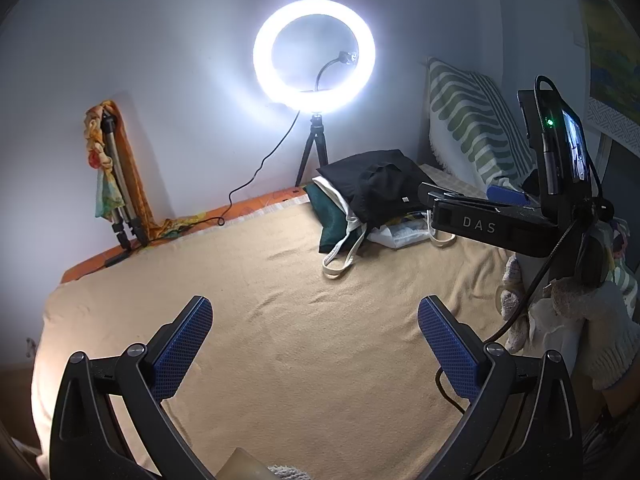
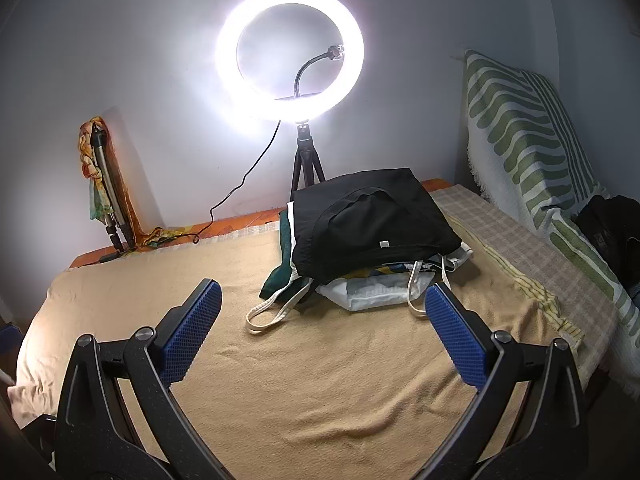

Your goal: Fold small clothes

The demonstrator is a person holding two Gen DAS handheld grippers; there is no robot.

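- Both fingers pairs are standing spread wide and carrying nothing: the left gripper (image 1: 316, 340) is hovering over bare tan blanket (image 1: 280, 320), and the right gripper (image 2: 324, 328) is hovering nearer the clothes
- Clothes are lying in a loose pile (image 2: 372, 248) toward the far side of the bed, just in front of the ring light (image 2: 290, 54); a black garment (image 2: 368, 220) is sitting on top, over dark green and white pieces, with pale straps (image 2: 272, 312) trailing forward
- Whether this heap is waiting to be folded or is already stacked, one cannot tell
- If a piece is being fetched, the top black one is looking easiest: pinching a single edge layer, lifting clear of the straps, and spreading it flat on the open blanket
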